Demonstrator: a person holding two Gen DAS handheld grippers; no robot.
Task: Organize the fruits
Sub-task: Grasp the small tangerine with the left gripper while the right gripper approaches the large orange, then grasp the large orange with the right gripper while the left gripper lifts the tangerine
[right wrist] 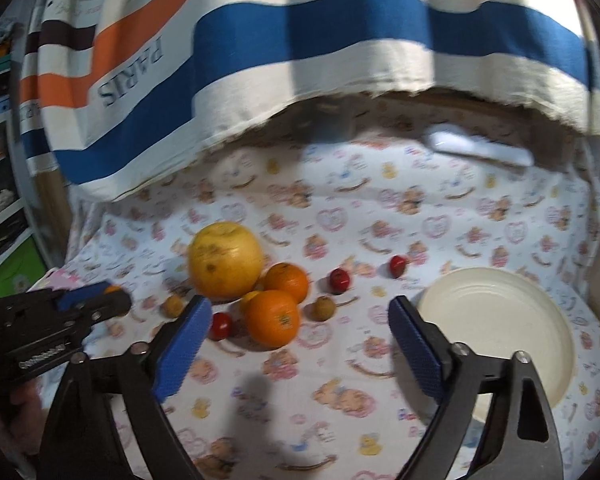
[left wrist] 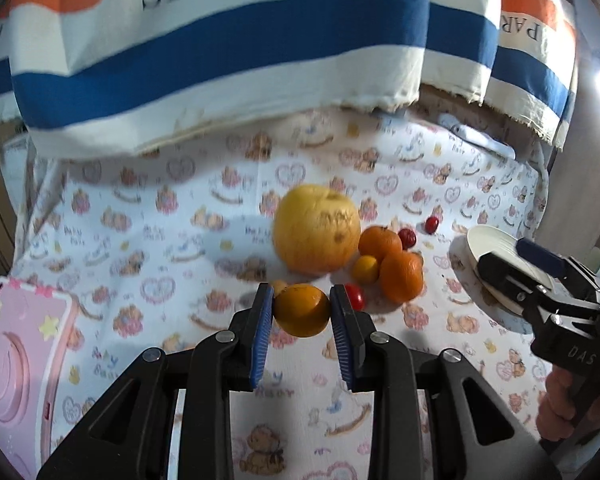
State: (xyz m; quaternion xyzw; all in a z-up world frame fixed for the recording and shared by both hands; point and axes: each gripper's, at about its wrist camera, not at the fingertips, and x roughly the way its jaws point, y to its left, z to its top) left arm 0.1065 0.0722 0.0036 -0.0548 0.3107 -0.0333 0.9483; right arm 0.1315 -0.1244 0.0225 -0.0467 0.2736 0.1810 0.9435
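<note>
With the left gripper [left wrist: 302, 312] clenched on a small orange [left wrist: 301, 310], carry it level toward the plate [left wrist: 496, 252] at three o'clock, where the right gripper [right wrist: 300, 346] gapes empty.

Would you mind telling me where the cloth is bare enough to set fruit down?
The white plate is bare, and so is the cloth between the plate and the striped curtain. The near cloth below the oranges is free. It is crowded around the big yellow fruit.

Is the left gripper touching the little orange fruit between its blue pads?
Touching. The left wrist view shows the left gripper with both pads pressed against the small orange fruit.
</note>
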